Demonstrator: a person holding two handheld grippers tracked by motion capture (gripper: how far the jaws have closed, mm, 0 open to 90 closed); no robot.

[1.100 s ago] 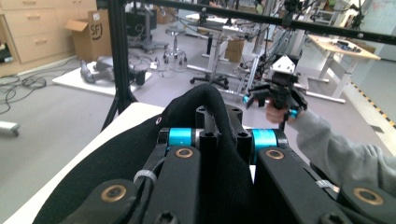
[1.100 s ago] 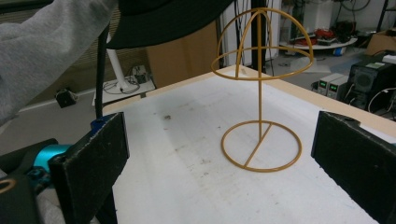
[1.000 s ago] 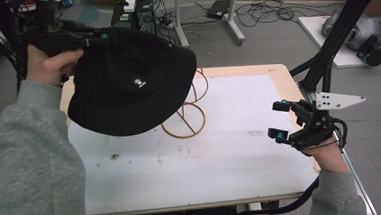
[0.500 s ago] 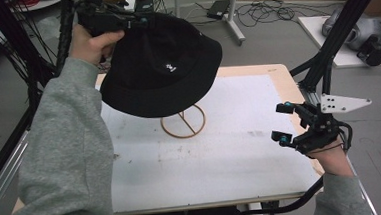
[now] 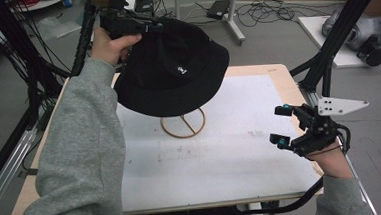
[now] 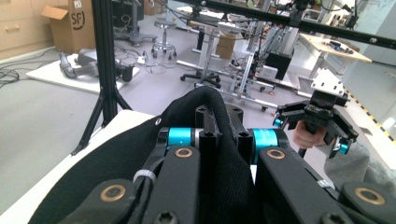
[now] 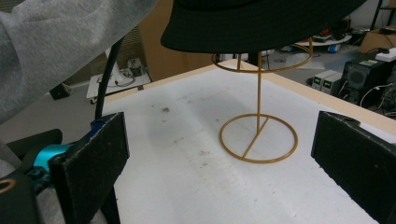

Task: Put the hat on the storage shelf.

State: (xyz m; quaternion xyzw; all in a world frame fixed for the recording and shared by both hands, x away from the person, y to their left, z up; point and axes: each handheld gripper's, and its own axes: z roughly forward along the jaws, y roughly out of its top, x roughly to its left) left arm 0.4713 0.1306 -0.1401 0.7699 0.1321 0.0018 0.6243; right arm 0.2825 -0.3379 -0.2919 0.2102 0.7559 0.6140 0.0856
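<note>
Your left gripper (image 5: 136, 26) pinches the black fabric bucket hat (image 5: 174, 71) by its brim above the gold wire hat stand (image 5: 183, 123) near the table's (image 5: 241, 154) far edge, while your right gripper (image 5: 283, 126) hovers open by the right edge.

My black two-jaw left gripper (image 6: 219, 140) and right gripper (image 5: 287, 126) carry cyan cylinders, brass screws, a grey three-cornered plate; my sleeves are grey fleece.

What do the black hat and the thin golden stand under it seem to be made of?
The hat looks like soft woven cloth, matte: it creases where the left tool pinches it and shows a fine weave. The stand looks like thin metal wire with a gold or brass-coloured finish; it keeps rigid rings and a straight post, though painted metal is possible.
</note>
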